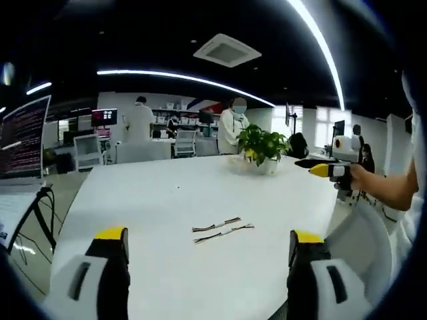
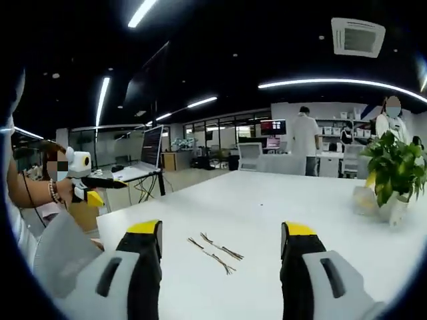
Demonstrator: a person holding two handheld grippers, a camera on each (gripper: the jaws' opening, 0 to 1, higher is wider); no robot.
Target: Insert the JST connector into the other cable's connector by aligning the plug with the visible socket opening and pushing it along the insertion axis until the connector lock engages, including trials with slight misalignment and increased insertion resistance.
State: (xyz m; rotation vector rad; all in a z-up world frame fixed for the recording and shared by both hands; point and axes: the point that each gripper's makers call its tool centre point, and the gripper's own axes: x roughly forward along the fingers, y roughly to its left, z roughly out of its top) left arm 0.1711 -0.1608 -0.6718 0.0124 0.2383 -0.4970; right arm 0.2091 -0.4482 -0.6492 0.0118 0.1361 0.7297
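Note:
Two thin cables with small connectors lie side by side on the white table (image 1: 160,193), apart from both grippers. In the left gripper view one cable (image 1: 216,224) lies just behind the other cable (image 1: 224,233). My left gripper (image 1: 208,236) hovers in front of them, open, with nothing between its yellow-tipped jaws. In the right gripper view the two cables (image 2: 215,251) lie ahead of my right gripper (image 2: 221,230), which is open and holds nothing. The right gripper (image 1: 328,171) also shows at the table's right edge in a hand. The left gripper (image 2: 92,190) shows at the left.
A potted plant (image 1: 261,147) (image 2: 392,175) stands on the far part of the table. A laptop screen (image 1: 23,137) (image 2: 151,147) with dangling wires sits on a side desk. Office chairs (image 1: 88,152) and standing people (image 1: 233,123) are beyond the table.

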